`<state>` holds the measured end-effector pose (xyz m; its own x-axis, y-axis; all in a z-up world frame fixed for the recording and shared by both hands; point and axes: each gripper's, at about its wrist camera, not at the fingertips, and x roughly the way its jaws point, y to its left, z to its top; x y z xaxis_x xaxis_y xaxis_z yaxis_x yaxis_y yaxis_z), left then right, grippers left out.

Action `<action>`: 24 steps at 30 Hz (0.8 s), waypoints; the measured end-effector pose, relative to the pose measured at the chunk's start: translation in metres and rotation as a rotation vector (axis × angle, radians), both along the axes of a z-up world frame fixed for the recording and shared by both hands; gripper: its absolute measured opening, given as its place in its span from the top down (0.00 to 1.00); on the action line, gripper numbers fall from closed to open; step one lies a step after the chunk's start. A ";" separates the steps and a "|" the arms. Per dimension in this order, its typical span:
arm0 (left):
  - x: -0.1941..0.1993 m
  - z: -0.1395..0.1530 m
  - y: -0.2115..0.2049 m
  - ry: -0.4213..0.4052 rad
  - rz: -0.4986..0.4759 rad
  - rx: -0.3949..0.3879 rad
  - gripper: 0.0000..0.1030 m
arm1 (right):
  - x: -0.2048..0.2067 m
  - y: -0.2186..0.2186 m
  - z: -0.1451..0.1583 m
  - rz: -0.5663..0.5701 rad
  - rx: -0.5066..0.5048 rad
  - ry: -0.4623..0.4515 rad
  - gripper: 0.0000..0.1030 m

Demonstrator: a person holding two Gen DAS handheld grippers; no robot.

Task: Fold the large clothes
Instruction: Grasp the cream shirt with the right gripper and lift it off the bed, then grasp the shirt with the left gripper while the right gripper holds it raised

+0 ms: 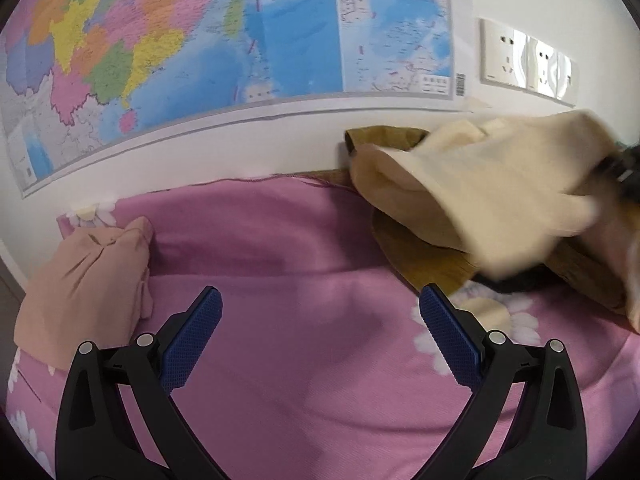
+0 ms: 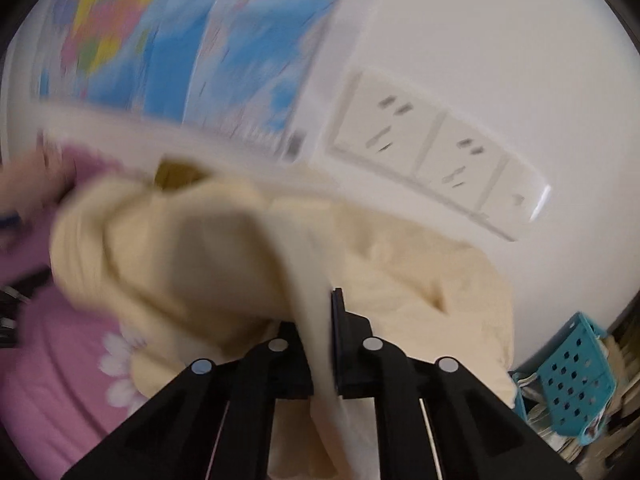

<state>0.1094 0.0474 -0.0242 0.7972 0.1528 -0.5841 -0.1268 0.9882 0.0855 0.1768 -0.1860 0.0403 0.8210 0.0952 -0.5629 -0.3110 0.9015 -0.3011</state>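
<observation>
Left tongs [image 1: 320, 308]: wide open, nothing between the blue pads, hanging over the pink bedspread [image 1: 280, 360].
Right tongs [image 2: 320, 312]: clamped on a fold of the cream garment [image 2: 192, 264], cloth pinched between the jaws and draped to both sides.
Garment's place: lifted off the bed at the right, over a brown garment [image 1: 424, 256] lying on the spread near the wall.
Step in hand: probably carrying the cream piece to open bed for spreading; no fold laid yet.
Next move: calls for the free tongs to catch a second edge or corner, then pull flat.
Left view only: peach cloth [image 1: 84, 280] bunched at the left, sharp wall map [image 1: 224, 40].
Right view only: the grip itself, turquoise basket [image 2: 572, 380] far right; much blurred.
</observation>
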 end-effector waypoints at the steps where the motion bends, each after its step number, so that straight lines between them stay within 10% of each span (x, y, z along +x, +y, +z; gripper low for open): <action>1: 0.003 0.000 0.001 -0.010 -0.014 -0.004 0.05 | -0.002 -0.009 0.011 -0.007 0.036 -0.003 0.95; 10: 0.023 0.016 -0.048 -0.152 -0.320 0.012 0.05 | -0.020 -0.140 0.133 -0.135 0.442 -0.107 0.96; 24: 0.086 0.086 -0.157 -0.323 -0.694 -0.225 0.06 | -0.079 -0.179 0.241 -0.039 0.543 -0.284 0.96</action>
<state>0.1953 -0.1095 0.0622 0.8022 -0.5348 -0.2654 0.5395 0.8397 -0.0614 0.0976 -0.3654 0.2810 0.9406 0.2738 -0.2008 -0.2497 0.9585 0.1377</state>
